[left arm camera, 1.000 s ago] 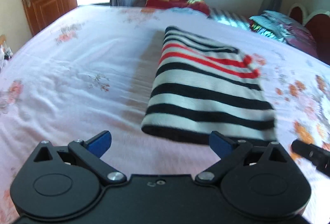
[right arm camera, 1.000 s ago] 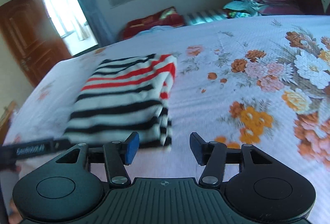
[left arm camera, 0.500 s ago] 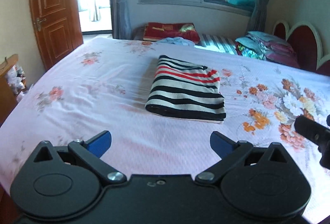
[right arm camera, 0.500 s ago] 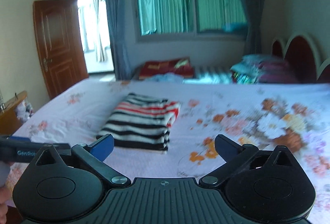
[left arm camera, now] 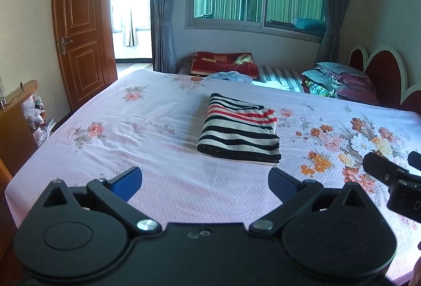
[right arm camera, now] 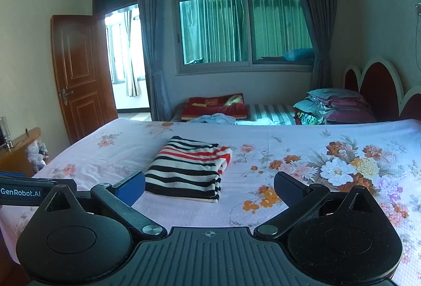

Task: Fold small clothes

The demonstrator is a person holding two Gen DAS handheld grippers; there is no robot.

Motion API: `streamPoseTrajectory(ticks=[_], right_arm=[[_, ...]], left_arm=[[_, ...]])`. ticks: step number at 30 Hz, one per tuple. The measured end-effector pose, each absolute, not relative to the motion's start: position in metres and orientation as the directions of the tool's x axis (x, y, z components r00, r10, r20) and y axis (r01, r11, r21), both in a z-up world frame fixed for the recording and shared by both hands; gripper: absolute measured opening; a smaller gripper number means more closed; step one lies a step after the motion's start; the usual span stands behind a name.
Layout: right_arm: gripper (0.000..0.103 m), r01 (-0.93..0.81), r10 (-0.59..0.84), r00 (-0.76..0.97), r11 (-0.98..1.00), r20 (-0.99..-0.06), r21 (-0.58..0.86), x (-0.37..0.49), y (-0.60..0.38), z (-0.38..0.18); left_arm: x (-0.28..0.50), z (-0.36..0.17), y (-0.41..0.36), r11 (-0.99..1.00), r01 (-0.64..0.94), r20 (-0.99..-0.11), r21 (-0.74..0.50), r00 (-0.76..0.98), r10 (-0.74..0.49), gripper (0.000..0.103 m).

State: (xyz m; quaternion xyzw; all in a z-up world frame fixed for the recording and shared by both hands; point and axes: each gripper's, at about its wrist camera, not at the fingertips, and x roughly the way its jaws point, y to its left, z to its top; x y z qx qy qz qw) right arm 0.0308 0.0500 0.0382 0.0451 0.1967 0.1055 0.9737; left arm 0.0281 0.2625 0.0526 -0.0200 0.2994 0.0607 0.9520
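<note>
A folded striped garment [left arm camera: 240, 132], banded in black, white and red, is laid flat on the floral bedsheet [left arm camera: 158, 128] near the middle of the bed. The left gripper [left arm camera: 205, 179] is held above the sheet with jaws wide apart and empty. The right gripper [right arm camera: 209, 187] has just been opened fully, nothing between its jaws.

Bare bedsheet [left arm camera: 163, 180] around folded garment [left arm camera: 239, 132]
</note>
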Motion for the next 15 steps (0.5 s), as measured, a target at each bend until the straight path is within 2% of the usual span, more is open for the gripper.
streamPoseTrajectory(ticks=[15], right_arm=[[0.103, -0.185, 0.222, 0.908, 0.974, -0.356, 0.133, 0.0201, 0.0478, 0.0409]], left_arm=[[0.0191, 0.055, 0.2633, 0.993, -0.12, -0.559, 0.002, 0.823, 0.1, 0.102]])
